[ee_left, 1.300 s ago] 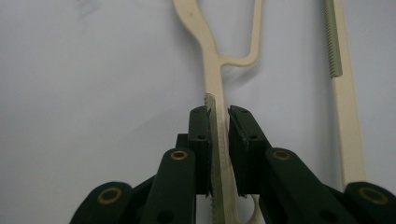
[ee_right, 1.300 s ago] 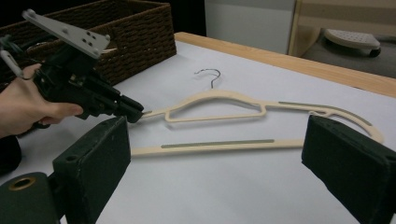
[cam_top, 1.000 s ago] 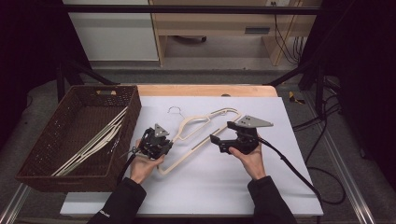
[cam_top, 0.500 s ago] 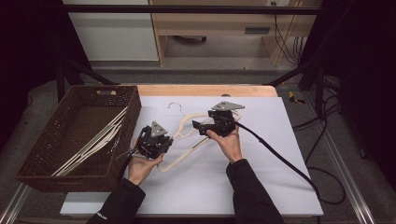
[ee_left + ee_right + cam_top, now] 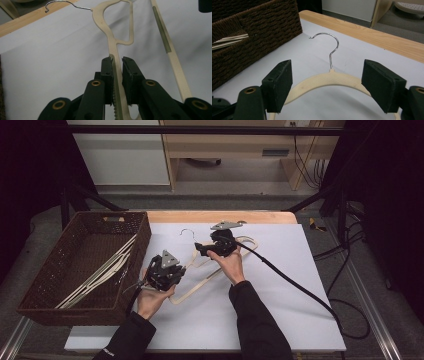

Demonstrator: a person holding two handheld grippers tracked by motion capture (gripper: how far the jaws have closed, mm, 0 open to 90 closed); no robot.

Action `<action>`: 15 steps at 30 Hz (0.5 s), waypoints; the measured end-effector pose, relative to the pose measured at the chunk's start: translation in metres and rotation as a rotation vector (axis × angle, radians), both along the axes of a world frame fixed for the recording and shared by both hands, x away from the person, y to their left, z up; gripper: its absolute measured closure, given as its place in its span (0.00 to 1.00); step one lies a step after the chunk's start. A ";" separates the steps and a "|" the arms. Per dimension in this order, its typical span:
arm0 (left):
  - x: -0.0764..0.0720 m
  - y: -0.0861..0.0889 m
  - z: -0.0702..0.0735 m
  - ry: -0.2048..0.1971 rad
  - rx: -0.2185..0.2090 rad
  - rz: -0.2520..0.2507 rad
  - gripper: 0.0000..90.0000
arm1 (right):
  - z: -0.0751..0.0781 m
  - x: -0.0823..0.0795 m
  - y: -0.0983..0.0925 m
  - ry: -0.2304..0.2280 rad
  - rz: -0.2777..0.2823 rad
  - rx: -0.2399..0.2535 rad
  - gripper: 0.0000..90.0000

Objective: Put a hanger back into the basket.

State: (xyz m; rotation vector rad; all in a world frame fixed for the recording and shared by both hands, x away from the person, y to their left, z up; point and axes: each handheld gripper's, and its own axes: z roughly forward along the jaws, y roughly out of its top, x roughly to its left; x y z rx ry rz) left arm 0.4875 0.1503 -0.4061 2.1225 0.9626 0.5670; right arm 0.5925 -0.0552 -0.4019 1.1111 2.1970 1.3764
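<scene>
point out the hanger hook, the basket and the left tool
hanger hook [image 5: 331, 42]: right gripper view, on the metal curve.
basket [image 5: 131, 216]: high view, on its far rim.
left tool [image 5: 117, 67]: left gripper view, between its fingertips, shut on the hanger's arm.

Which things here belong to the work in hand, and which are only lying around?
In the work:
- cream hanger, held by the left gripper
- right gripper, open around the hanger's neck
- wicker basket holding more hangers

Lying about:
- cables on the floor
- cabinet behind the table

Cream matt plastic hanger – shiny wire hook; dark woven wicker basket, rough; worktop, smooth white sheet.
</scene>
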 end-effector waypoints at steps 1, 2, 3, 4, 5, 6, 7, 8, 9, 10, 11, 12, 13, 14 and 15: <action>0.000 0.000 0.000 0.000 0.000 0.000 0.88 | 0.000 0.002 0.000 -0.005 0.002 0.000 0.29; 0.000 0.000 0.000 -0.002 0.006 0.001 0.88 | 0.000 0.005 0.001 -0.012 -0.001 -0.005 0.30; 0.000 0.000 0.000 -0.007 0.013 0.002 0.88 | 0.000 0.006 0.002 -0.009 -0.011 -0.014 0.30; 0.000 0.000 0.000 -0.007 0.013 0.002 0.88 | 0.000 0.006 0.002 -0.009 -0.011 -0.014 0.30; -0.001 -0.001 0.000 -0.010 0.014 0.003 0.88 | -0.002 0.010 0.004 -0.012 -0.019 -0.027 0.30; -0.001 -0.001 0.000 -0.012 0.014 0.001 0.88 | -0.002 0.011 0.006 -0.011 -0.028 -0.037 0.31; -0.001 -0.001 0.000 -0.011 0.014 0.001 0.88 | -0.004 0.013 0.006 -0.017 -0.026 -0.045 0.31; -0.001 -0.001 0.000 -0.011 0.014 0.001 0.88 | -0.004 0.013 0.006 -0.017 -0.026 -0.045 0.31; -0.002 -0.001 0.000 -0.012 0.016 0.000 0.88 | -0.006 0.016 0.008 -0.004 -0.033 -0.036 0.34; -0.002 -0.001 0.000 -0.012 0.016 0.000 0.88 | -0.006 0.016 0.008 -0.004 -0.033 -0.036 0.34; -0.002 -0.002 0.000 -0.008 0.013 -0.005 0.88 | -0.009 0.019 0.009 0.003 -0.028 -0.028 0.38; -0.002 -0.002 0.000 -0.008 0.013 -0.005 0.88 | -0.009 0.019 0.009 0.003 -0.028 -0.028 0.38; -0.003 -0.002 0.000 -0.001 0.008 -0.007 0.88 | -0.012 0.022 0.011 0.011 -0.027 -0.029 0.42; -0.003 -0.002 0.001 -0.002 0.010 -0.006 0.88 | -0.012 0.022 0.011 0.011 -0.027 -0.029 0.42; -0.003 -0.002 0.001 -0.005 0.010 -0.004 0.88 | -0.016 0.024 0.012 0.017 -0.036 -0.038 0.46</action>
